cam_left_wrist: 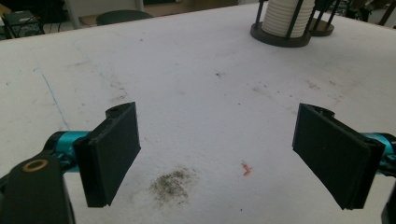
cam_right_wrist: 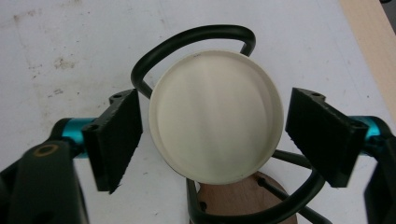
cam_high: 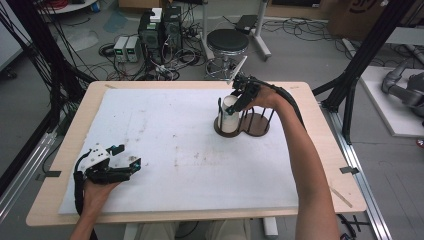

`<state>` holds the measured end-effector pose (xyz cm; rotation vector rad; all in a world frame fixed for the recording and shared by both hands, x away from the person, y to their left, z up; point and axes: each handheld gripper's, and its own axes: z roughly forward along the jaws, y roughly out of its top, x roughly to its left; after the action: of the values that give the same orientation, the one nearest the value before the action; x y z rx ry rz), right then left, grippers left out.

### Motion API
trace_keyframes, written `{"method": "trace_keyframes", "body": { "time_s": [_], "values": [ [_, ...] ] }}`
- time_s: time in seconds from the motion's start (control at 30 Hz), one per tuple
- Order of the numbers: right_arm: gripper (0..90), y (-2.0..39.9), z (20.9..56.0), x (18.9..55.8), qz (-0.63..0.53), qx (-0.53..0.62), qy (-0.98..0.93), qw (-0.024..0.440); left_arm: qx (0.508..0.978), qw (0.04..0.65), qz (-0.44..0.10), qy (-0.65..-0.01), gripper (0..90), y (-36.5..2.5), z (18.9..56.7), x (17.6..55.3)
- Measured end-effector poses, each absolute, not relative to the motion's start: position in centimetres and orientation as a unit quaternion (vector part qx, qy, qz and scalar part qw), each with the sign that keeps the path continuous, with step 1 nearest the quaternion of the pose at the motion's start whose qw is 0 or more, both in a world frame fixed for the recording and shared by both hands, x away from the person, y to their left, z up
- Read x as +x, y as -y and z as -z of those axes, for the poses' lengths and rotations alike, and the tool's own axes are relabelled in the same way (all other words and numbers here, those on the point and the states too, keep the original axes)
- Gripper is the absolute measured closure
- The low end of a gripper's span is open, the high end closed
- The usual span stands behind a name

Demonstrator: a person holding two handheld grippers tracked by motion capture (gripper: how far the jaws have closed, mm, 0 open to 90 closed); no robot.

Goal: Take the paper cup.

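A stack of white round discs (cam_high: 229,116) stands in a black wire rack (cam_high: 256,127) on a brown double-ring wooden base, at the far right of the white sheet. My right gripper (cam_high: 231,103) reaches down over the stack. In the right gripper view the top disc (cam_right_wrist: 215,93) lies between the two black pads (cam_right_wrist: 116,135) with a thin gap on each side, and the rack's wire loop (cam_right_wrist: 196,35) curves behind it. My left gripper (cam_high: 128,155) rests open near the front left of the table, nothing between its pads (cam_left_wrist: 112,154). The stack (cam_left_wrist: 282,18) stands far off in its view.
A white sheet (cam_high: 165,145) covers the wooden table (cam_high: 75,125); it bears a dark smudge (cam_left_wrist: 170,184) and a small orange scrap (cam_left_wrist: 246,169). Behind the table stand a black stool (cam_high: 227,42) and electronics boxes with cables (cam_high: 160,35). Black frame posts (cam_high: 350,85) flank the table.
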<state>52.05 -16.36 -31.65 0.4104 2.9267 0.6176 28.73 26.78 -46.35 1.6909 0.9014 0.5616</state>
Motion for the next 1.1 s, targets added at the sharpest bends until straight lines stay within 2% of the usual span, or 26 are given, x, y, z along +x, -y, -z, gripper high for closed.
{"method": "trace_keyframes", "body": {
  "time_s": [0.3,1.1],
  "values": [
    [32.9,16.32,31.65,52.1,-0.2,0.134,-0.969,0.057,0.712,0.541,-0.236,-0.38,14.8,-26.77,46.35,28.74],
    [35.5,16.53,30.92,51.76,-0.205,0.142,-0.966,0.063,0.715,0.538,-0.238,-0.379,14.8,-26.76,46.34,28.75]
  ]
}}
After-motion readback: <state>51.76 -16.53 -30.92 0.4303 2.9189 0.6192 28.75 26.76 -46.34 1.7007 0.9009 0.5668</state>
